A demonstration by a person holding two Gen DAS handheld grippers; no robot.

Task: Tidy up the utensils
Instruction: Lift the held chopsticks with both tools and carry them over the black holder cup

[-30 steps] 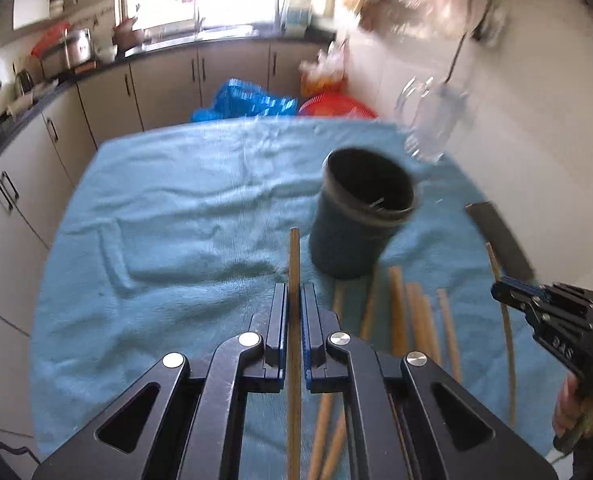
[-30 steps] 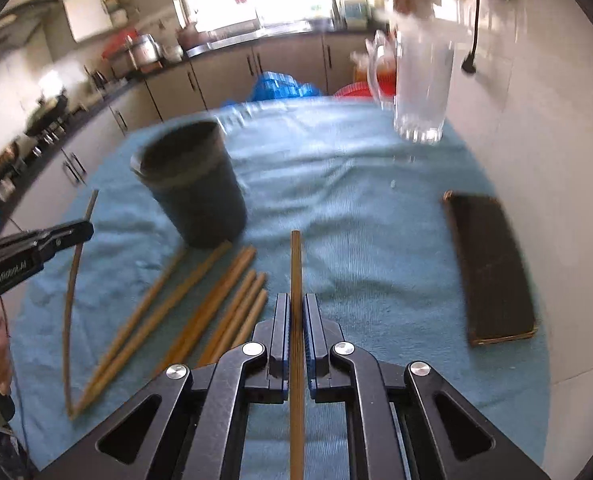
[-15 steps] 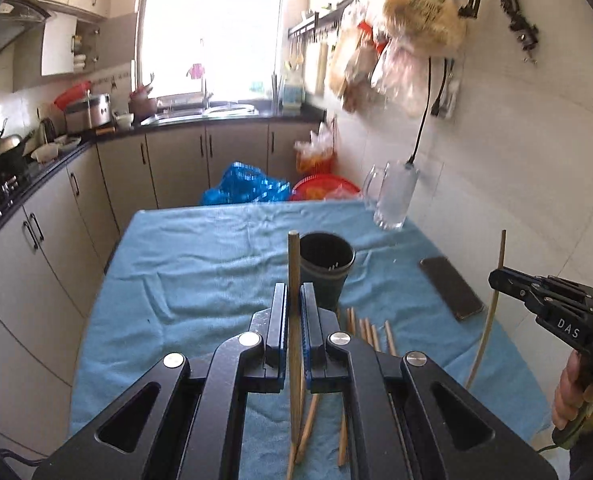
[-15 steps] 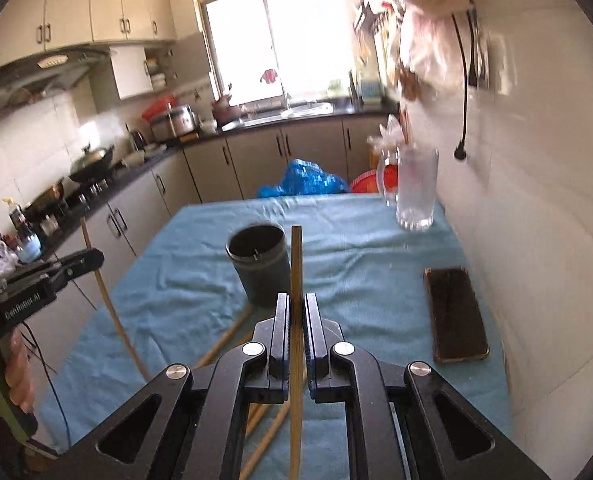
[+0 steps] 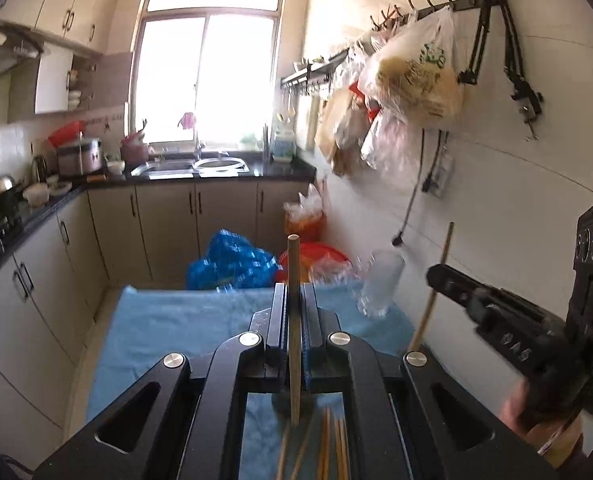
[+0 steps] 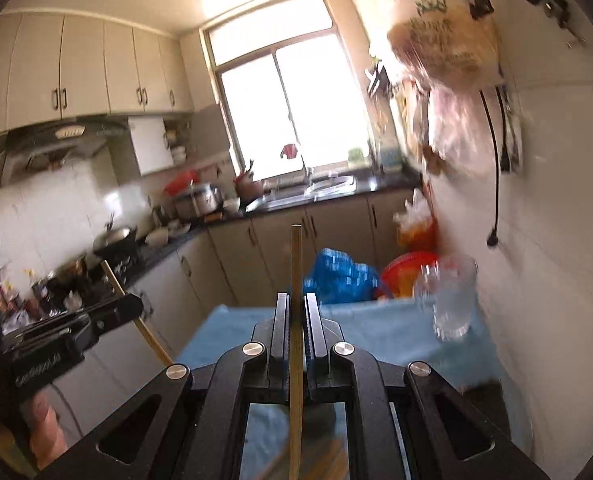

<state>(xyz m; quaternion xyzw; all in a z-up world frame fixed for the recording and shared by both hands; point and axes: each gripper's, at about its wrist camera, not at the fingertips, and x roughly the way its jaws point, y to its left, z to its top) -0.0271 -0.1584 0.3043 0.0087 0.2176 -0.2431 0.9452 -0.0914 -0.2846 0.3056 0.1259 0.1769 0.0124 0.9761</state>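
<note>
Left gripper fingers clamped on a wooden chopstick, held above the near end of the bench under its blue towel; right gripper fingers likewise clamped on a second chopstick, its tip poking up past them. More loose chopsticks lying on the towel below, beside a dark cup only partly visible; clear glass mug standing at the far right, near the tiled wall.
</note>
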